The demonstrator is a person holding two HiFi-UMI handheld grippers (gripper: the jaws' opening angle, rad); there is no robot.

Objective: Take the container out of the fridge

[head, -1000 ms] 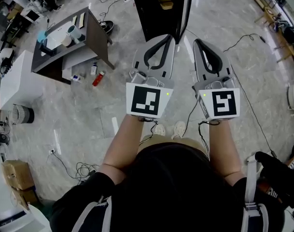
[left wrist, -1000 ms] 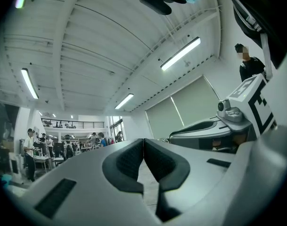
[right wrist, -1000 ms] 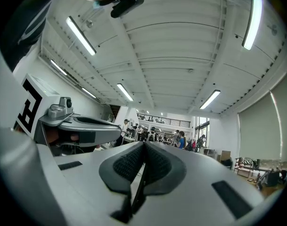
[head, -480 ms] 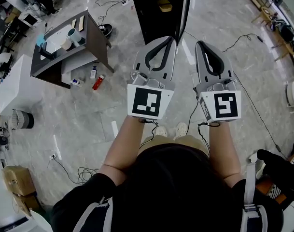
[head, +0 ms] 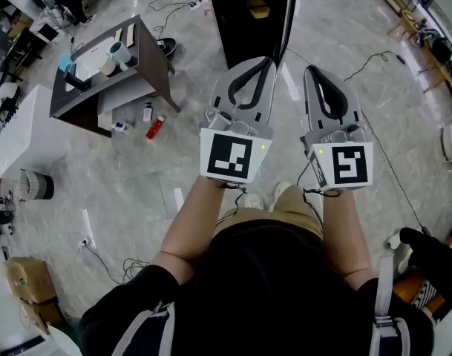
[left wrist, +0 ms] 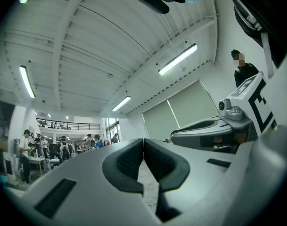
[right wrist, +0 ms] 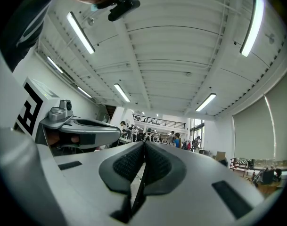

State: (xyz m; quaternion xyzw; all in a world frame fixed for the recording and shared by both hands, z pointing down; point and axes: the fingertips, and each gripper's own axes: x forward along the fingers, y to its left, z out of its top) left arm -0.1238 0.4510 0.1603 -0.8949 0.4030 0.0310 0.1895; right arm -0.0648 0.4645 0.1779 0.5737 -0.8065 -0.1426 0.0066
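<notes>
Head view steeply down on left tool [head: 268,60], right tool [head: 309,70]. Both gripper views aim up at ceiling [left wrist: 96,46], each catching other tool.

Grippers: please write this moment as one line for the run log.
left gripper: shut, empty | right gripper: shut, empty | fridge: ahead, untouched | stage: before reaching

The fridge [head: 244,28] stands at the top middle of the frame, with the container [head: 256,8] inside it. Just below, the left gripper [head: 264,64] and right gripper [head: 311,73] sit side by side. A table [head: 151,61] is at the upper left, cups [head: 120,53] on it — bottles [head: 156,127] lie on the floor beside it. Boxes [head: 24,284] sit at the lower left.
</notes>
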